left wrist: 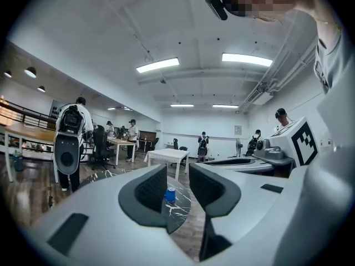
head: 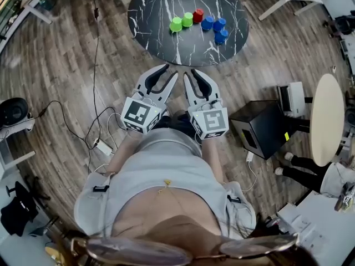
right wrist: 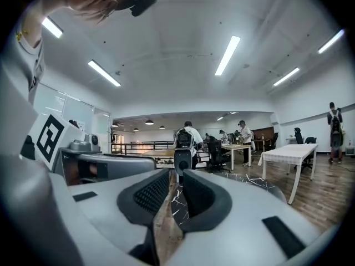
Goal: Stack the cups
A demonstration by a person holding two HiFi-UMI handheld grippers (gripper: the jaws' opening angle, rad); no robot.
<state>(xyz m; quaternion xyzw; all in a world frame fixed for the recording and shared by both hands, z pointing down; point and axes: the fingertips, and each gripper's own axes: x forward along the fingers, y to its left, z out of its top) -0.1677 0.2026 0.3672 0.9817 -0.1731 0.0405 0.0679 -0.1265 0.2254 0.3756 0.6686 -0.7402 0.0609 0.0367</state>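
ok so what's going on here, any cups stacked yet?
Not yet. A person holds the left claw and right claw close to their body, short of the round black table. Both are empty with jaws apart, the right one narrower. Two green cups, a red cup and three blue cups sit unstacked on the table.

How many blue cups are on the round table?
3: left blue cup by the red cup, right blue cup beside it, near blue cup in front. Nested ones couldn't be seen.
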